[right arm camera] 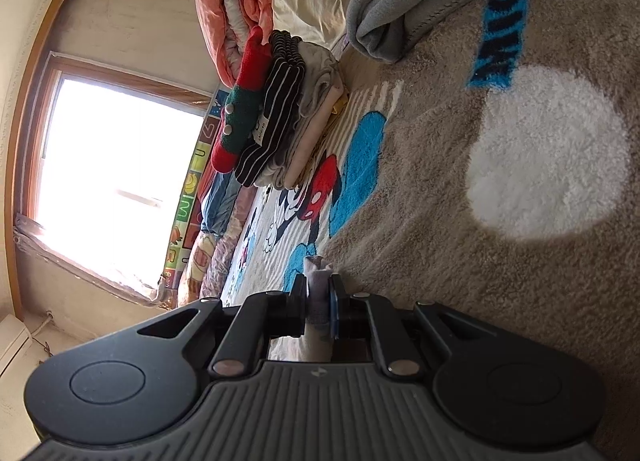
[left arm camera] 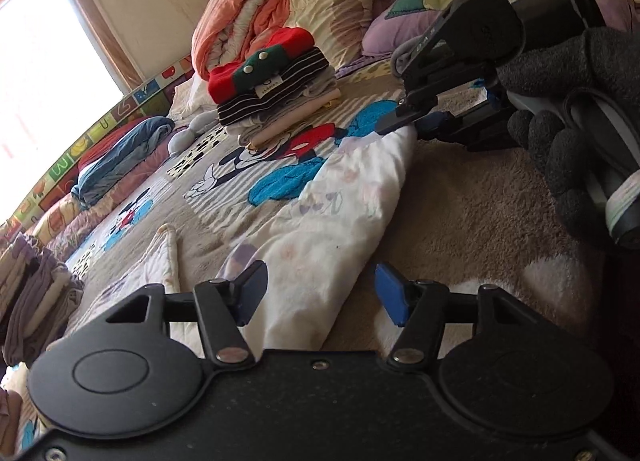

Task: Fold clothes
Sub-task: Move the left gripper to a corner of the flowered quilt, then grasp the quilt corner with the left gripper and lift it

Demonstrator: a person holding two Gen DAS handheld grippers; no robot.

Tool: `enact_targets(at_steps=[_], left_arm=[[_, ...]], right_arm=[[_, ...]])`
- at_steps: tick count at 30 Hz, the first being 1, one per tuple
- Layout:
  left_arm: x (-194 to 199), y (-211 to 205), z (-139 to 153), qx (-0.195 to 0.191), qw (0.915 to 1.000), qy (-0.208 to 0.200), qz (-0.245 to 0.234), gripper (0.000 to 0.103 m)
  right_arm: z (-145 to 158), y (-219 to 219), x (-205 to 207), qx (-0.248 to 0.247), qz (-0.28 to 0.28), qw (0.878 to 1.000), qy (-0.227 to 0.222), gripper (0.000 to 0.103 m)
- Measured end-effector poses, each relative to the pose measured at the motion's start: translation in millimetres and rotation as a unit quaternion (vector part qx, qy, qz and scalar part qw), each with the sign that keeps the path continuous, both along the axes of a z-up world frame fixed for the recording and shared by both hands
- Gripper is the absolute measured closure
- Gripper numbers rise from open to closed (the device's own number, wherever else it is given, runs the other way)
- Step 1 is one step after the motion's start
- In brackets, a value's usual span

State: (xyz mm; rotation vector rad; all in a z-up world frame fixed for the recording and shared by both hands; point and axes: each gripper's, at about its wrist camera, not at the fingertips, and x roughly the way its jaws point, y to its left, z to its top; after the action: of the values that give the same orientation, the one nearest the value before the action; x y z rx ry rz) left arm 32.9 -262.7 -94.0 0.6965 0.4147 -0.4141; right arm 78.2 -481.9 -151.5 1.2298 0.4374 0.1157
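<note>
Large blue letters on the plush blanket (right arm camera: 504,27) run partly under a grey cover, unreadable. The striped garment's white label (left arm camera: 269,86) is too small to read.

Open beige blanket (left arm camera: 460,213) to the right of the white garment (left arm camera: 328,221), free for passing. Blocked far ahead by the folded stack (left arm camera: 276,89) and rolled quilts (left arm camera: 288,1); crowded along the left by the blue bundle (left arm camera: 120,157).
</note>
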Motion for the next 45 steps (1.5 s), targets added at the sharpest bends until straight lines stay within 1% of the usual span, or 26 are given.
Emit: enact_targets(at_steps=[2,4,6,11,12,13,14,16,18,20,22,23,25,26,28,29,30,32,33,34,36,38,40,42,44,45], left_arm=[[6.6,-15.3,-4.8,0.025,0.9996,-0.005,-0.006,0.048],[12.3,-28.9,-7.6,0.038,0.9992,-0.007,-0.008,0.051],[16.7,-41.2,-10.6,0.056,0.9982,-0.018,-0.009,0.054],[31.8,-60.0,-11.8,0.07,0.9973,-0.023,-0.001,0.065],[33.8,-60.2,-9.6,0.064,0.9977,-0.02,0.002,0.07],[35.7,-60.0,-6.9,0.058,0.9982,-0.017,0.004,0.084],[37.5,-59.9,-4.3,0.051,0.9986,-0.014,0.007,0.092],[41.3,-59.6,1.0,0.038,0.9992,-0.008,0.012,0.095],[43.9,-49.7,17.0,-0.007,0.9997,0.008,0.021,0.096],[49.8,-32.2,37.5,-0.072,0.9962,0.037,0.034,0.096],[56.6,-7.8,58.0,-0.138,0.9874,0.062,0.046,0.096],[60.0,6.3,68.4,-0.172,0.9813,0.071,0.05,0.096],[62.9,35.1,85.3,-0.224,0.9688,0.086,0.063,0.096],[65.0,50.0,93.1,-0.248,0.9618,0.091,0.07,0.096],[69.8,85.1,108.2,-0.305,0.9428,0.104,0.087,0.096],[71.8,101.0,112.7,-0.326,0.9342,0.107,0.097,0.096],[72.7,120.5,117.1,-0.351,0.9232,0.111,0.109,0.096],[72.1,151.9,120.5,-0.386,0.9062,0.114,0.128,0.096],[71.7,167.2,121.9,-0.403,0.8975,0.116,0.137,0.096],[70.2,179.8,121.3,-0.416,0.8902,0.116,0.145,0.096],[66.7,204.0,119.3,-0.44,0.8758,0.118,0.16,0.096],[62.0,220.7,117.2,-0.449,0.8694,0.116,0.17,0.096],[57.7,236.3,115.2,-0.462,0.8622,0.115,0.174,0.096],[53.5,250.0,113.9,-0.473,0.8553,0.113,0.179,0.096],[50.1,262.5,113.6,-0.479,0.8524,0.105,0.181,0.096],[47.9,269.0,113.3,-0.482,0.8514,0.1,0.182,0.096]], right_arm=[[-1.6,-1.4,-0.2,0.008,0.002,1.0,0.0,0.088],[-2.7,-2.1,-1.2,0.014,0.003,1.0,-0.001,0.088],[-3.1,-3.4,-3.1,0.019,-0.001,1.0,-0.002,0.088],[-5.2,-13.1,-10.9,0.031,-0.03,0.999,-0.007,0.086],[-6.1,-15.6,-12.6,0.033,-0.038,0.999,-0.007,0.084],[-7.1,-18.2,-14.3,0.036,-0.047,0.998,-0.007,0.083],[-8.0,-19.5,-15.3,0.04,-0.052,0.998,-0.008,0.083],[-9.1,-21.3,-17.1,0.039,-0.063,0.997,-0.009,0.08],[-10.1,-22.0,-17.3,0.04,-0.07,0.997,-0.011,0.079],[-9.3,-21.1,-17.1,0.038,-0.072,0.997,-0.015,0.076],[-7.2,-19.4,-16.6,0.031,-0.073,0.997,-0.019,0.069],[-4.9,-17.4,-16.5,0.024,-0.071,0.997,-0.021,0.067],[1.1,-12.0,-15.9,0.007,-0.062,0.998,-0.028,0.058],[4.5,-8.9,-15.5,-0.002,-0.056,0.998,-0.033,0.056],[14.9,3.1,-13.0,-0.035,-0.032,0.998,-0.041,0.049],[20.1,9.1,-11.8,-0.052,-0.02,0.997,-0.045,0.048],[25.8,16.6,-10.4,-0.071,-0.006,0.996,-0.052,0.046],[38.2,34.6,-7.3,-0.112,0.028,0.991,-0.065,0.038],[44.0,46.2,-5.9,-0.132,0.05,0.987,-0.072,0.03],[49.8,57.8,-4.5,-0.152,0.071,0.983,-0.079,0.025],[61.3,84.4,-4.4,-0.195,0.116,0.969,-0.096,0.025],[72.7,114.6,-7.2,-0.24,0.163,0.95,-0.117,0.025],[81.9,147.0,-13.0,-0.289,0.207,0.924,-0.143,0.025],[88.0,180.9,-23.6,-0.35,0.244,0.89,-0.162,0.025],[91.1,213.0,-34.0,-0.412,0.276,0.85,-0.175,0.026],[89.3,222.8,-38.2,-0.434,0.281,0.838,-0.175,0.027]])
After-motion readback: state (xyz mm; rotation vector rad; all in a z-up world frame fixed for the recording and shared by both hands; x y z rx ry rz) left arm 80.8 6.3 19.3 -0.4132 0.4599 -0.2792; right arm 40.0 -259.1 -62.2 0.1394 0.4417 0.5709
